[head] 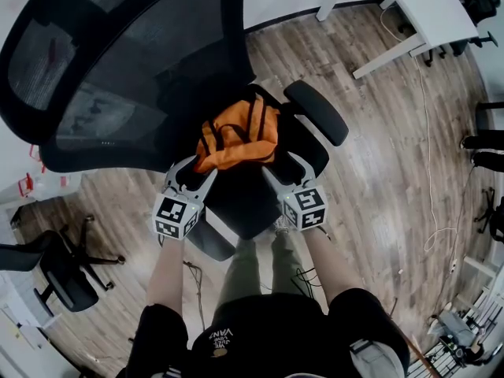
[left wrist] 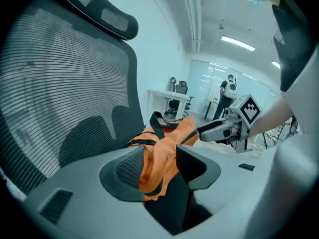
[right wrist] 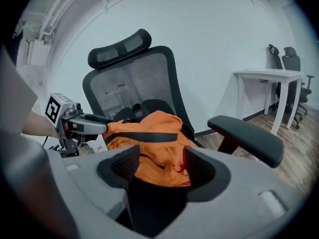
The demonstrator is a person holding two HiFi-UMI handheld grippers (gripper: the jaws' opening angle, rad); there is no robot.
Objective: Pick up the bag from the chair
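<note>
Room: wood-plank floor of an office, with a pale wall on the far side.
Left gripper: jaws apart, at the near left edge of the bag. In its own view orange fabric lies in the gap between them, not pinched.
Right gripper: jaws likewise apart, at the near right edge. A fold of the bag shows between them, and nothing is clamped.
Bag: orange with black straps. It is slumped on the chair seat between the two grippers, toward the backrest.
Handling: I judge it soft, light and probably near empty, since it lies crumpled and low. Thin cloth may slip out of a shallow pinch. Nothing about it looks breakable.
Where to hold: the strap loops, or a thick gathered fold at each end. One gripper on each side should keep it from sagging.
Long axis: across the seat, left to right, with the right end somewhat nearer the backrest.
Pointing: the strap loops rise on the far side, toward the backrest. I cannot tell which side the opening is on.
Armrest: black, just beside the bag's right end, so a lift should go up clear of it.
Backrest: black mesh, upright behind the bag.
Far off: a white table and another office chair, both well apart from the bag.
</note>
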